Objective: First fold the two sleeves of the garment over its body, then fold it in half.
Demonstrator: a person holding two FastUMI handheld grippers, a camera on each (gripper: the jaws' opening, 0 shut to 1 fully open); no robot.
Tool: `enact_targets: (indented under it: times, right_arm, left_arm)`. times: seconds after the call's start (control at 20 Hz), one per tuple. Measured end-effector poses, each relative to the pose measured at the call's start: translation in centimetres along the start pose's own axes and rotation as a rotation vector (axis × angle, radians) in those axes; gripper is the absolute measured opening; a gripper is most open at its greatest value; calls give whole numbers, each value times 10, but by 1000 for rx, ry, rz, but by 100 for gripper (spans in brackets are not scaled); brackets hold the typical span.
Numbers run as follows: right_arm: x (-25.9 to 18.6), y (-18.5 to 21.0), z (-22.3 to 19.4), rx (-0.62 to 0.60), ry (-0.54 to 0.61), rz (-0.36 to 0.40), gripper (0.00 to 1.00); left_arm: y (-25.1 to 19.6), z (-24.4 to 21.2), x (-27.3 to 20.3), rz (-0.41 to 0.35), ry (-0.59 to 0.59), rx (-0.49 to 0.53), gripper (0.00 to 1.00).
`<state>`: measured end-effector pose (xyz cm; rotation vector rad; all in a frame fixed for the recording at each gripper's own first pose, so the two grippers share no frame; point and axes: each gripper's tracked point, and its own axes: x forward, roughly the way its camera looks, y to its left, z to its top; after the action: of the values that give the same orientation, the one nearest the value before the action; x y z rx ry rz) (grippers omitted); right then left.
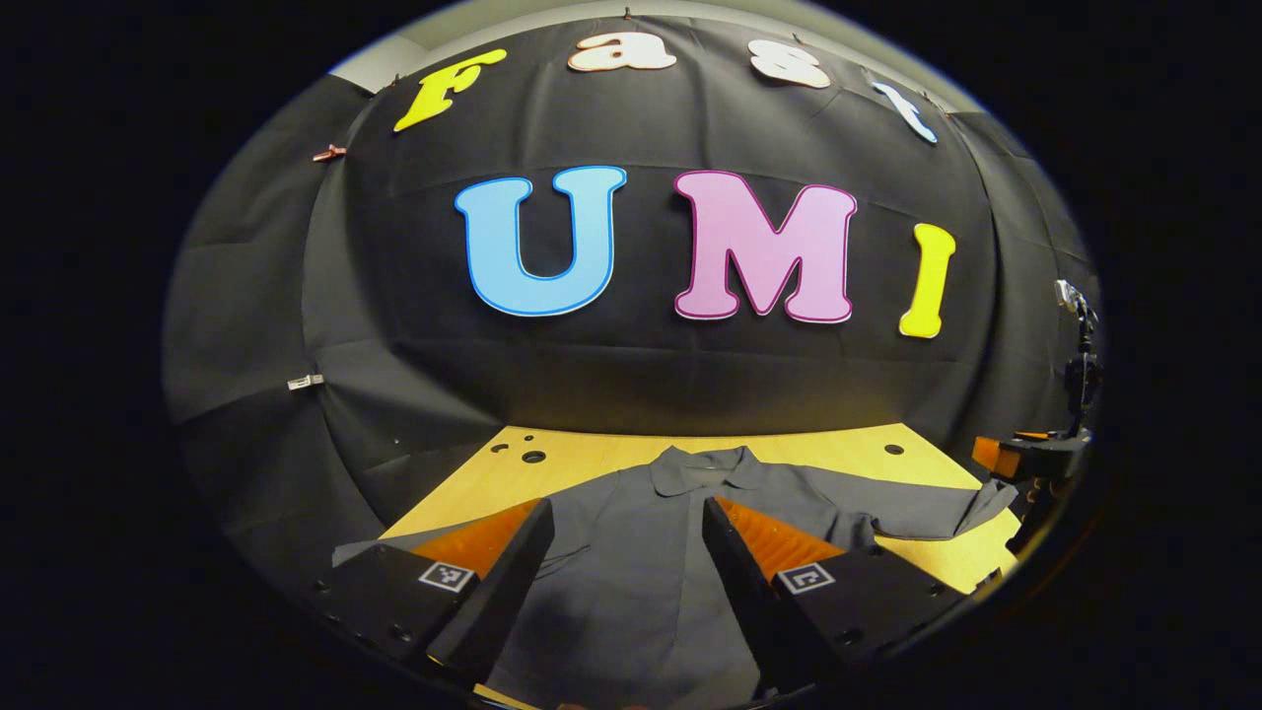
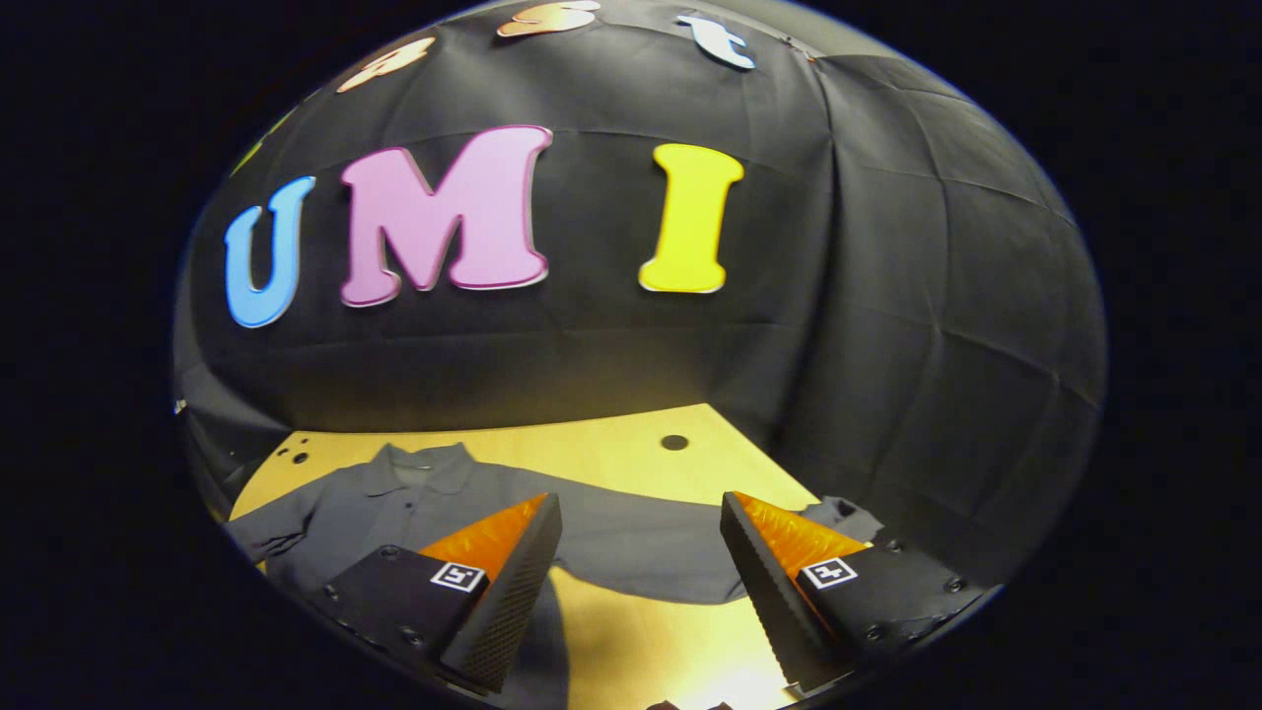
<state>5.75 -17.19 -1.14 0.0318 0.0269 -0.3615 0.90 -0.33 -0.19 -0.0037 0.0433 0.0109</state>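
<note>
I saw right gripper (image 2: 631, 582) wide, empty; sleeve (image 2: 641, 552) lay crosswise just ahead. Left gripper (image 1: 626, 582) wide over garment (image 1: 631, 592) body.

Both cams low, facing shirt (image 1: 631, 552)

I am working in a recording booth, a lab-style setup rather than a home. Black cloth (image 1: 394, 325) is hanging as the wall all round, creased and pinned up. A plain light wooden table (image 2: 611, 454) with drilled round holes (image 2: 674, 442) is serving as the bench. At the right edge of the left gripper view, a black stand with clamped gear (image 1: 1080, 375) is standing beside the table
</note>
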Motion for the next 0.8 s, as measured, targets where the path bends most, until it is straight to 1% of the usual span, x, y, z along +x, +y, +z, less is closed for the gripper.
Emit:
enact_targets:
  times: [0.2, 0.35, 0.5, 0.55, 0.7, 0.8]
  right_arm:
    - [27, -53, -5, 34, 23, -123, 100]
    - [43, -83, -15, 45, 48, -179, 100]
    - [59, -122, -35, 13, 102, -248, 100]
    - [64, -133, -41, 16, 115, -269, 98]
    - [78, -160, -56, 42, 153, -315, 99]
    - [87, -186, -67, 53, 188, -376, 98]
  left_arm:
    - [2, -2, 7, 8, 18, 9, 96]
    - [5, -7, 12, 11, 38, 10, 95]
    - [6, -11, 16, 15, 59, 12, 96]
    - [6, -12, 18, 17, 61, 16, 96]
    - [2, -11, 23, 17, 65, 17, 96]
    - [-2, -12, 25, 7, 71, 25, 95]
